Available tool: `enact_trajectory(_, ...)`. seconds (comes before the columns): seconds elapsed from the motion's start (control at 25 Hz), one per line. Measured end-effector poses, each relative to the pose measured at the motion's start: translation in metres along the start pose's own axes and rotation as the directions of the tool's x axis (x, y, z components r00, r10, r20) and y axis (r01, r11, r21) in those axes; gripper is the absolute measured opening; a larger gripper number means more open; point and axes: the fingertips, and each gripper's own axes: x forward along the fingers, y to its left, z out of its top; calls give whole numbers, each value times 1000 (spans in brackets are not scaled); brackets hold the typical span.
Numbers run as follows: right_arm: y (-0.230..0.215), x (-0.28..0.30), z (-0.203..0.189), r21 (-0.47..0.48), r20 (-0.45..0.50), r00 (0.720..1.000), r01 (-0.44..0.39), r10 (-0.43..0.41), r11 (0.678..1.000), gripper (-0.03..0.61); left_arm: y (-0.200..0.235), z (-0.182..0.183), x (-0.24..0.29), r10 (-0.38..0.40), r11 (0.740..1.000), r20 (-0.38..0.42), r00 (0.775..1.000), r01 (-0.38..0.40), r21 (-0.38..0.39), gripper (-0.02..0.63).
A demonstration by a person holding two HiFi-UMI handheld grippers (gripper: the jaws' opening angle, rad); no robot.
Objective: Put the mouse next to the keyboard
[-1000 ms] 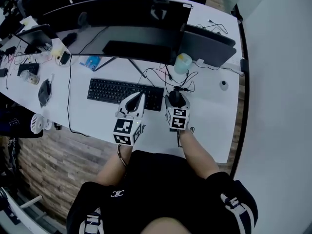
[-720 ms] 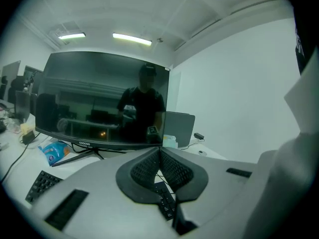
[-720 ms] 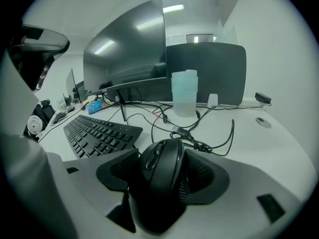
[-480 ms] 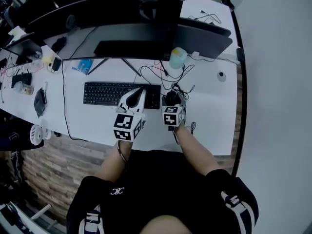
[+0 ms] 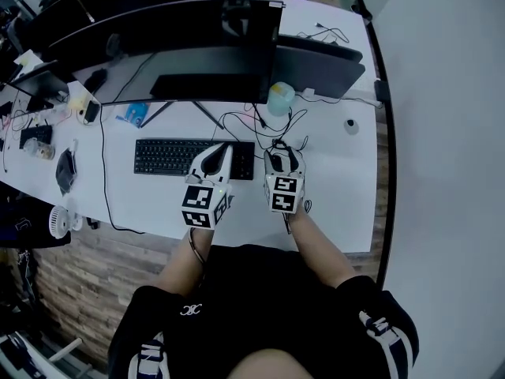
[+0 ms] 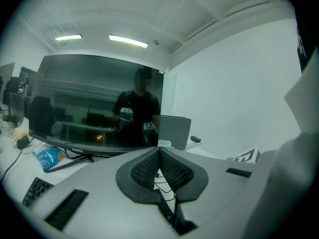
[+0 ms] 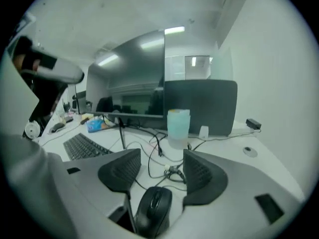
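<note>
Flat black plastic keyboard [image 5: 177, 157], low matte keys, lies left of centre on the smooth white desk [image 5: 339, 200]. My left gripper [image 6: 160, 156], grey moulded shell with dark ribbed rubber pads, hangs over the keyboard's right end. Its jaws are pressed together with nothing in them. Right of the keyboard, with a gap between them, is the small black domed plastic mouse [image 7: 153, 209] with a scroll wheel. It sits on the desk low between the jaws of my right gripper [image 7: 160, 172]. Those jaws stand apart and are closing; the pads aren't pressing its sides yet. My read: light, rigid shell, slick on the curved back. I'd pinch the two flanks at the waist, clear of buttons and wheel. Thin black cables [image 7: 149, 146] lie tangled just ahead. If one is the mouse's tail, it may drag. Behind them stands a pale translucent plastic cup [image 7: 178, 128], upright and cylindrical.
</note>
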Motion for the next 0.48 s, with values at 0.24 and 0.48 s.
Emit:
enact_trajectory(0.24, -12, -71, 98, -4, 258, 965, -43, 42, 999, 211, -31, 14, -16, 11, 1000, 40, 999, -11, 6, 14)
enact_trajectory(0.48, -21, -139, 153, 4, 410, 905, -129, 116, 992, 17, -63, 32, -31, 16, 999, 80, 997, -18, 28, 14)
